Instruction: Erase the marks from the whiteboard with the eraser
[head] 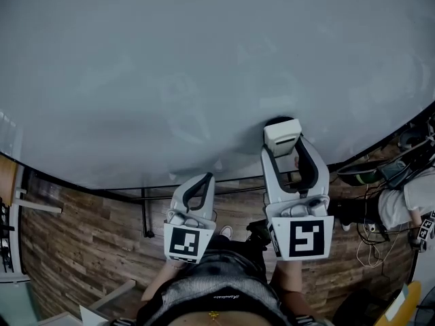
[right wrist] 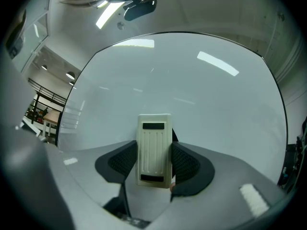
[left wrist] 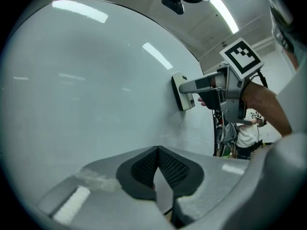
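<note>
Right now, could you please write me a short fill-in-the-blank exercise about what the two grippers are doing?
The right gripper is shut on the ___.
That item is pressed against the ___.
The left gripper, its jaws together, holds ___.
Missing words: eraser; whiteboard; nothing.

No legible txt, waistband script [head: 225,296] too blurry to read
</note>
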A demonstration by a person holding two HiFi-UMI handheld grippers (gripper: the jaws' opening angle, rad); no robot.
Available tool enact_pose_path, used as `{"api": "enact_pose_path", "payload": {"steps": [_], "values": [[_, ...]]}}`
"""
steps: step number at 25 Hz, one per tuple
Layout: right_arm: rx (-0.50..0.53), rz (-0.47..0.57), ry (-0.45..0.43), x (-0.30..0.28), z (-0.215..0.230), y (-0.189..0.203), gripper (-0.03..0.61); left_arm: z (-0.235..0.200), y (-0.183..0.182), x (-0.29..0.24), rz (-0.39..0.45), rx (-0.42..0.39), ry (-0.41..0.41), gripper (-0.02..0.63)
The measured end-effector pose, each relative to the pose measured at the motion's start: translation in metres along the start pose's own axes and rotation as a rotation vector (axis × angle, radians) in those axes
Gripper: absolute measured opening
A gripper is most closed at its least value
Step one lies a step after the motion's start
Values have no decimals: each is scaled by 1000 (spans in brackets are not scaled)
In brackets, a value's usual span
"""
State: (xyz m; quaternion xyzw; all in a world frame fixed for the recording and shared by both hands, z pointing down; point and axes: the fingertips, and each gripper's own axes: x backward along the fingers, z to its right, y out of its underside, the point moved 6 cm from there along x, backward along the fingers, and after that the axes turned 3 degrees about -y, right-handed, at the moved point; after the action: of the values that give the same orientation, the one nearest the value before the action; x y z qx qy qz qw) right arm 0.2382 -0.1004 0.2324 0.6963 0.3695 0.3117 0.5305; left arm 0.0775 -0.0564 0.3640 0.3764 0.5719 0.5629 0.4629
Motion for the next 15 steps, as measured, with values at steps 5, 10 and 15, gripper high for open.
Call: {"api": "enact_pose_path", "payload": {"steps": [5, 10, 15], "values": [[-11, 16, 5, -17, -25, -5, 232, -30, 6, 6, -1, -19, 11, 5], [-6, 20, 17, -34, -53, -10, 232, -59, 14, 17, -11, 13, 13, 5], [12, 28, 37, -46, -81, -20, 232, -83, 17, 30, -12, 32, 12, 5]]}}
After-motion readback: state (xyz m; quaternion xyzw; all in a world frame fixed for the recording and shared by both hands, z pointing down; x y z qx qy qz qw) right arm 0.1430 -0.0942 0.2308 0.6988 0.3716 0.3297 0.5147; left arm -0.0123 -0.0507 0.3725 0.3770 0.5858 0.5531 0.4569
